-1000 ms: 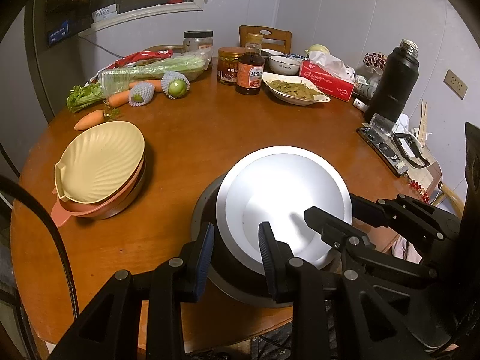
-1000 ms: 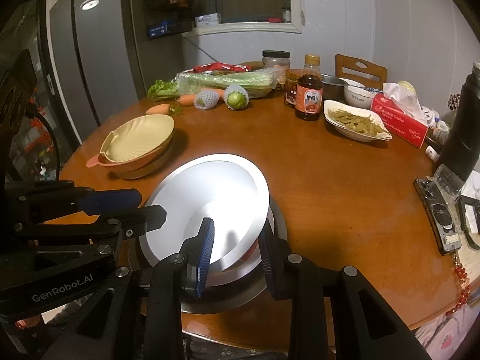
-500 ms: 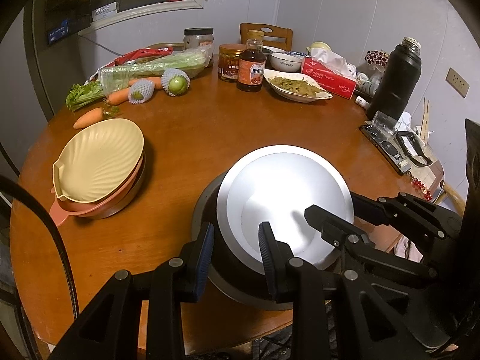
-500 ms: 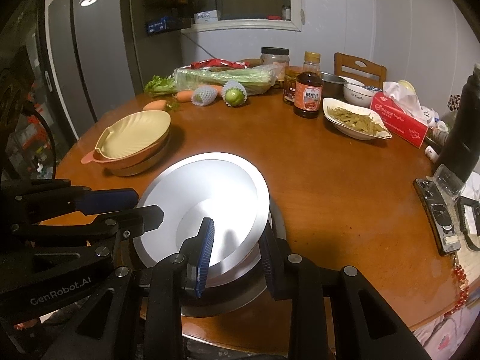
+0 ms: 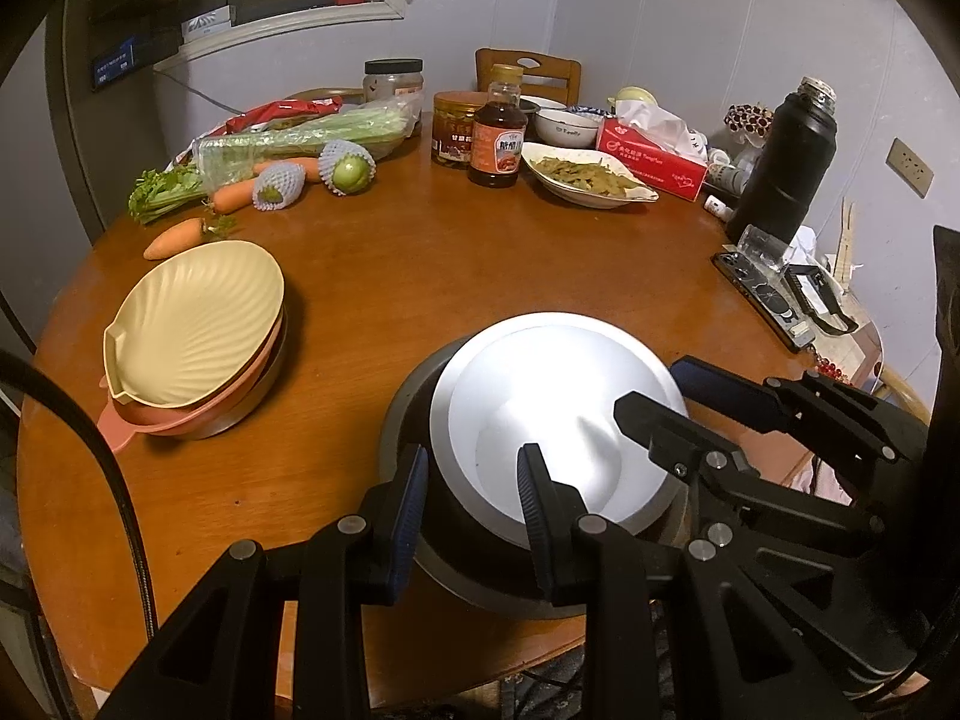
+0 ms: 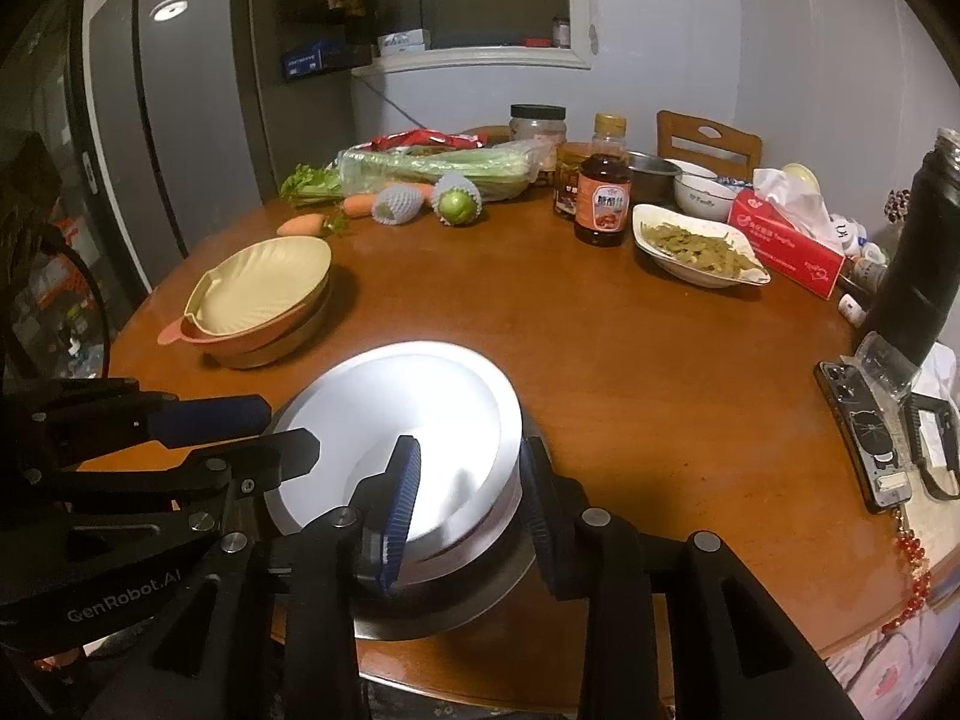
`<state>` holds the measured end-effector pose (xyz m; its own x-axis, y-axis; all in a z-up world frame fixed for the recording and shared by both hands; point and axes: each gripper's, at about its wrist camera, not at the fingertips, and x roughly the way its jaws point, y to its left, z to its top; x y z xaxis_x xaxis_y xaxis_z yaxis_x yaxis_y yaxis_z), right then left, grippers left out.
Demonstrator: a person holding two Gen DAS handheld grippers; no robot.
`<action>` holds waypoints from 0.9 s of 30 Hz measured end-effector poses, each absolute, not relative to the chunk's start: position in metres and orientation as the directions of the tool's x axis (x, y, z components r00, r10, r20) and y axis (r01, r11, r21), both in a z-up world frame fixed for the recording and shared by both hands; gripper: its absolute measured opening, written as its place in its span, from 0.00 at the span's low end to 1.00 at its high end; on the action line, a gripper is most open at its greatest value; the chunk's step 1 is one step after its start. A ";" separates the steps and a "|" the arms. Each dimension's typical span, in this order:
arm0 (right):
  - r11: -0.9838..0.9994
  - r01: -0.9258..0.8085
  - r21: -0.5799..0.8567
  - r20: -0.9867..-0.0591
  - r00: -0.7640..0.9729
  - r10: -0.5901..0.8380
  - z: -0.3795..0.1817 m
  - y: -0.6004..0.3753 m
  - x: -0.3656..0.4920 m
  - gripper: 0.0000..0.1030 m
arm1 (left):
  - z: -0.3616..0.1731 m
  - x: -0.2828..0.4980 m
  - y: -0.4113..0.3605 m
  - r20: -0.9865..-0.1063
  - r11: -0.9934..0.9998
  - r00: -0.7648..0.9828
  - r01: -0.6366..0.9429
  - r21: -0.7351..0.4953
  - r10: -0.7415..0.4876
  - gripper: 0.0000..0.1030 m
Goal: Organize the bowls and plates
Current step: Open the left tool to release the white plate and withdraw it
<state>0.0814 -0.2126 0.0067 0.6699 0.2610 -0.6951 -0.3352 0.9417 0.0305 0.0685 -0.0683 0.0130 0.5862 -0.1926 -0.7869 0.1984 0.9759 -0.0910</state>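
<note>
The steel bowl (image 5: 558, 420) sits nested in a wider dark steel pan (image 5: 408, 408) at the near edge of the round wooden table (image 5: 456, 276), at about 6 o'clock on the tabletop; both grippers straddle its rim from the near side; the left gripper (image 5: 474, 486) stands over the rim at roughly 7 o'clock of the bowl, one finger outside the wall and one inside, closed down on the bowl's rim as far as the left view shows; the right gripper (image 6: 468, 483) straddles the rim at about 5 o'clock, its jaws opening, the rim between them, and the pads look to be easing off the metal

The other stack, a cream shell-shaped dish (image 5: 198, 324) atop a pink dish (image 5: 192, 414) and a steel bowl beneath, lies at about 9 o'clock on the table, well apart from the held bowl; it is to the left of both grippers, so the left hand is the nearer one

Judging by this, the bowl is being let go by the right side, and whichever move comes next turns on that leftward line from the pan to the shell stack; food, bottles and vegetables crowd the far side from 11 to 2 o'clock and play no part
</note>
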 end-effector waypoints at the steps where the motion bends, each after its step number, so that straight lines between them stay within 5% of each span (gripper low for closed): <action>1: 0.941 -0.336 0.030 -0.693 0.672 0.261 0.008 -0.213 0.081 0.35 | 0.013 0.068 -0.068 -0.787 0.976 0.586 0.198 -0.091 -0.192 0.30; 27: 0.946 -0.319 0.058 -0.653 0.705 0.278 0.029 -0.222 0.073 0.52 | 0.031 0.058 -0.053 -0.749 0.982 0.638 0.166 -0.092 -0.178 0.39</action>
<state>0.0729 -0.2220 0.0293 0.7048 0.2779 -0.6527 -0.3194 0.9458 0.0578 0.0577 -0.0532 0.0310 0.6378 -0.1783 -0.7493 0.1660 0.9818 -0.0924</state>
